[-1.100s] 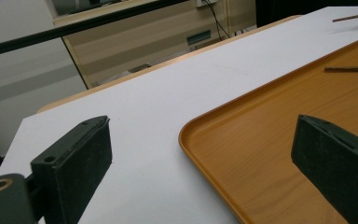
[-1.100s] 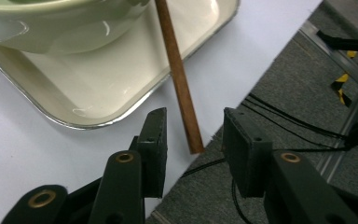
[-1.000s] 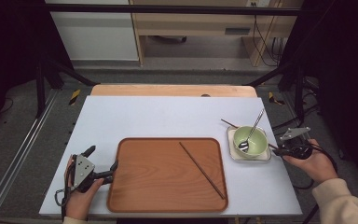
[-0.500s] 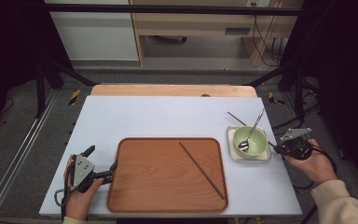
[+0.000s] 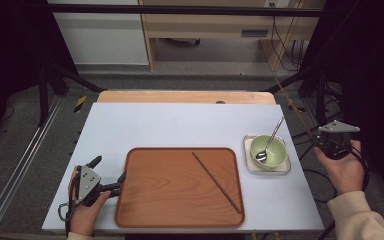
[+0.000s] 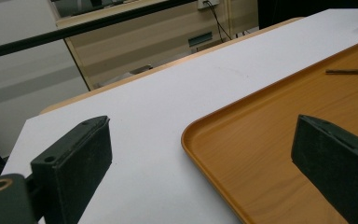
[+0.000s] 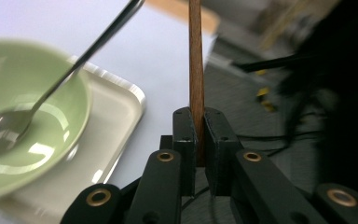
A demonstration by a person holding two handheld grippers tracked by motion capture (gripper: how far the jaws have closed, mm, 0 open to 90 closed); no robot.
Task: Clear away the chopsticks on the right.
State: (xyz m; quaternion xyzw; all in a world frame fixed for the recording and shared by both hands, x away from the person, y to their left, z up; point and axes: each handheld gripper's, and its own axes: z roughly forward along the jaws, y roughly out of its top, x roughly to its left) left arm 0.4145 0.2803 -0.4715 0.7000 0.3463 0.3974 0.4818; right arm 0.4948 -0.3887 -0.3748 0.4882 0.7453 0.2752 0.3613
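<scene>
A wooden chopstick (image 7: 195, 60) is standing pinched between the black jaws of the right gripper (image 7: 199, 135); the jaws have just been closing and are now clenching it near its lower end, the stick running straight up the right gripper view. In the high view the same stick is showing as a thin slanted line (image 5: 292, 106) rising away from the right gripper (image 5: 330, 145), which the person's right hand (image 5: 343, 170) is holding off the table's right edge. Just beside it, a green bowl (image 5: 268, 151) is sitting in a small pale tray (image 5: 286, 167), with a metal spoon (image 5: 270, 140) leaning in the bowl, its handle pointing away from the person.

A second chopstick (image 5: 216, 181) is lying diagonally on the wooden tray (image 5: 155, 200), which is resting near the front middle of the table. The left gripper (image 5: 111, 187) is lying at the tray's left rim, held by the left hand (image 5: 85, 207); in the left gripper view its jaws are standing wide apart and gripping nothing, one over the white tabletop (image 6: 158, 116), the other over the tray (image 6: 251, 154).

The white table (image 5: 180, 125) is showing a light wooden strip along its far edge. Beyond it a grey floor is stretching to a white cabinet (image 5: 100, 35) and a pale wooden shelf unit (image 5: 215, 25), with black stand legs and cables at both sides
</scene>
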